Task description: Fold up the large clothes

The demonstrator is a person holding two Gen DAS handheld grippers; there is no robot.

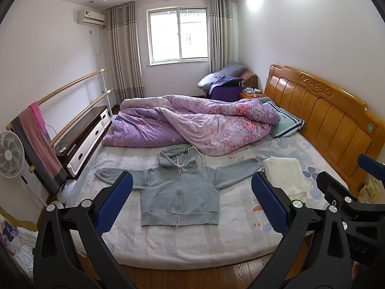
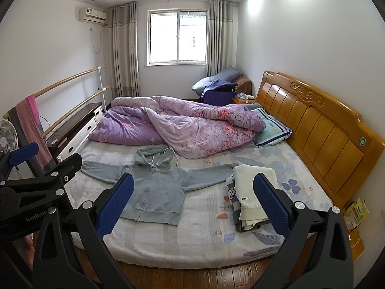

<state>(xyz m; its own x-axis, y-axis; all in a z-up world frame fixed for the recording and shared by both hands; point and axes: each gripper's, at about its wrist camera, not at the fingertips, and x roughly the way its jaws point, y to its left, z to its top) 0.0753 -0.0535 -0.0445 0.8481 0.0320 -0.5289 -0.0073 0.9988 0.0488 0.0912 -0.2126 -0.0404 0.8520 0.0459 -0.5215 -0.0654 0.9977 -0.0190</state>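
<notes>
So the hoodie [image 1: 179,192] lies flat mid-bed [image 1: 192,245], hood toward 12 o'clock, sleeves out at 9 and 3. Quilt [image 1: 192,125] is heaped behind it at 12, pillow [image 1: 286,122] at 2 against the headboard [image 1: 324,120]. Folded stack [image 2: 252,192] sits at 3, by the sleeve end.

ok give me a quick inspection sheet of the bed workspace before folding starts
surface: bed sheet, floral, near half mostly free
job's things: grey hoodie lies flat, zipped, sleeves spread, hood up top; folded clothes stack to its right
clutter: purple quilt bunched on far half; pillow by headboard
grippers: left hand-held gripper open, empty, off the bed; right hand-held gripper the same
cables: white cord under the air conditioner
surroundings: fan, rail with towel, window
</notes>
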